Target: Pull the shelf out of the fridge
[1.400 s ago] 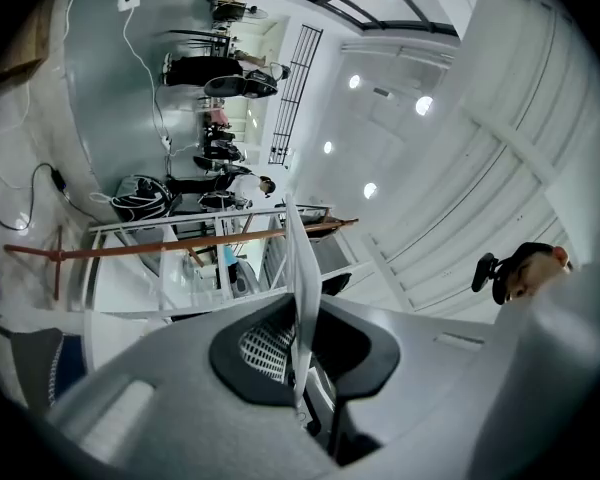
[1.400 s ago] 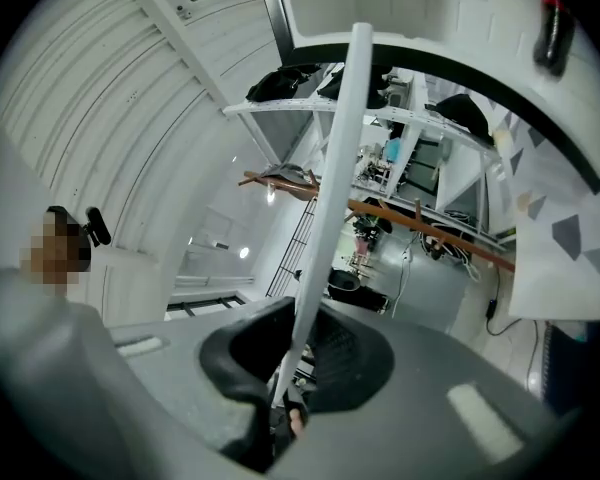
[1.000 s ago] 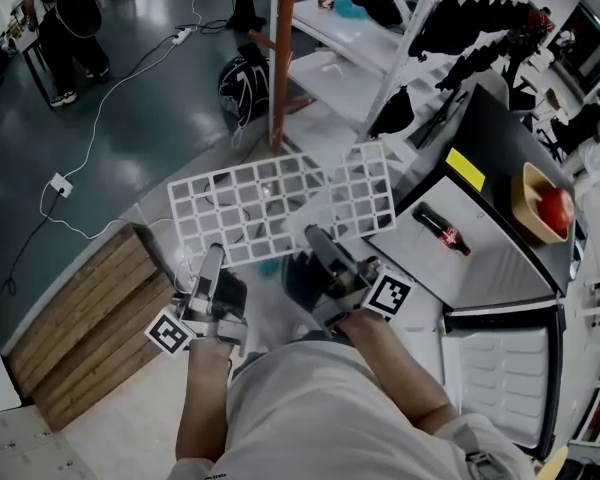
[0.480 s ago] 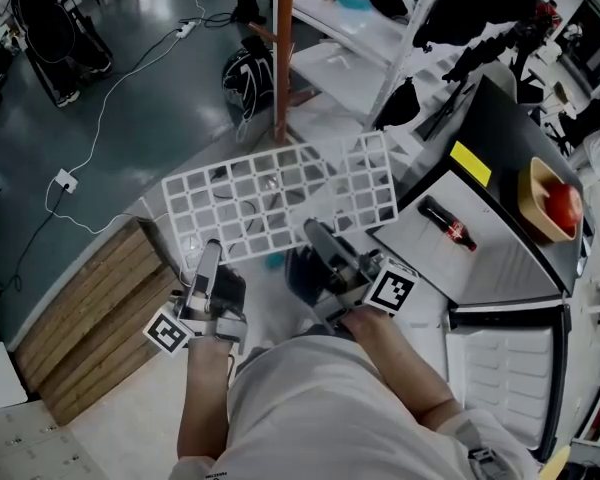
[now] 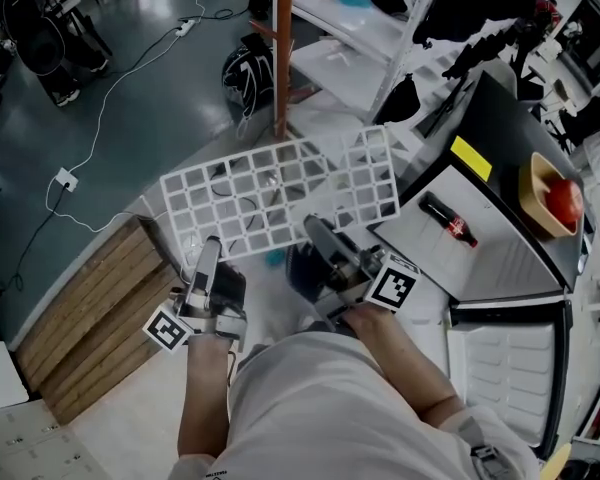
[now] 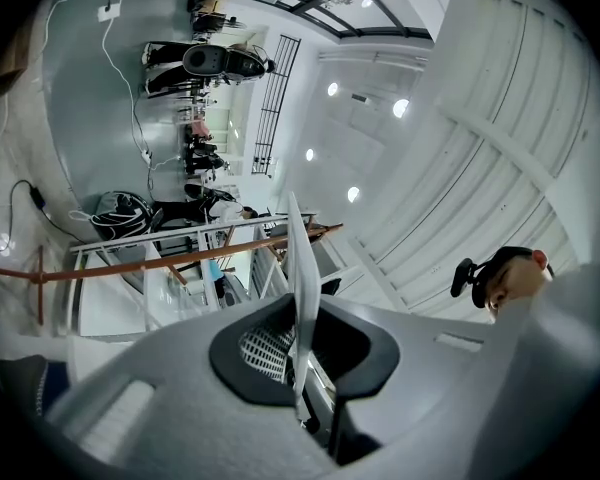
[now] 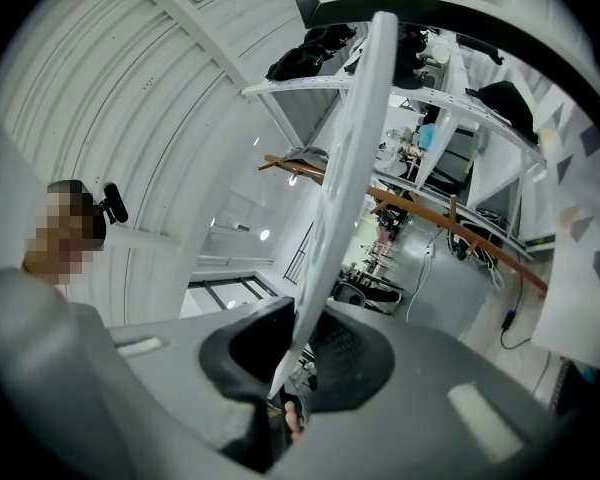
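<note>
I hold the white grid shelf flat in the air in front of me, over the floor and left of the fridge. My left gripper is shut on the shelf's near edge at its left part. My right gripper is shut on the same edge nearer the middle. In the left gripper view the shelf shows edge-on as a thin white blade pinched between the jaws of the left gripper. The right gripper view shows the shelf the same way, clamped in the right gripper.
On the fridge's dark top lie a yellow note and a wooden bowl with a red fruit. A cola bottle lies on a white panel. A wooden pallet, a white rack with an orange post, a black bag and floor cables surround me.
The shelf has shifted a little away from me and its right end has risen slightly. Both grippers keep their hold on its near edge.
</note>
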The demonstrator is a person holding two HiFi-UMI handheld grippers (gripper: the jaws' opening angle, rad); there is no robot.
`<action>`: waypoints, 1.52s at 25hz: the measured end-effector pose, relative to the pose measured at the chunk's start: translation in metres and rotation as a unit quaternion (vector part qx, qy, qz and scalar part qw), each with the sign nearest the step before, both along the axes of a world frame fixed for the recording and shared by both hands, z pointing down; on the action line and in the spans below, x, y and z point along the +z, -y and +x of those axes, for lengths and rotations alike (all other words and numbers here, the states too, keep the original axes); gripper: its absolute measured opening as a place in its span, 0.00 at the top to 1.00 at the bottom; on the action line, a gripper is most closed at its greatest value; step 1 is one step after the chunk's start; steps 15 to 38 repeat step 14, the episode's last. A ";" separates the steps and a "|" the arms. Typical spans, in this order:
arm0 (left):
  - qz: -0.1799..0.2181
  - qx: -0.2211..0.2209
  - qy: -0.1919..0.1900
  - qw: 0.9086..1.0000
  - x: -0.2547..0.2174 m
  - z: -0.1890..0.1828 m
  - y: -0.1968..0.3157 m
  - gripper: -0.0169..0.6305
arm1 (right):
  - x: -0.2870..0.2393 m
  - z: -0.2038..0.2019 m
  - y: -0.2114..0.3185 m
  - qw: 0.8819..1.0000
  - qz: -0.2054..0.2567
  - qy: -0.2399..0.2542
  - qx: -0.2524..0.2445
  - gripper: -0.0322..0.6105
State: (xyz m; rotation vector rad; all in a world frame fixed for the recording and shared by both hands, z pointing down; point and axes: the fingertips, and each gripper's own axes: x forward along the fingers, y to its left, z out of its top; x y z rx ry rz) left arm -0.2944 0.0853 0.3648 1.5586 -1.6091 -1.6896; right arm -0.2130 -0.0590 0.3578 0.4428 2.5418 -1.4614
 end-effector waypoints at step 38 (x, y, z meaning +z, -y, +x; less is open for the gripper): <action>-0.007 0.001 -0.002 1.000 0.004 -0.003 0.000 0.93 | 0.006 -0.001 0.001 1.000 -0.004 -0.009 0.005 0.89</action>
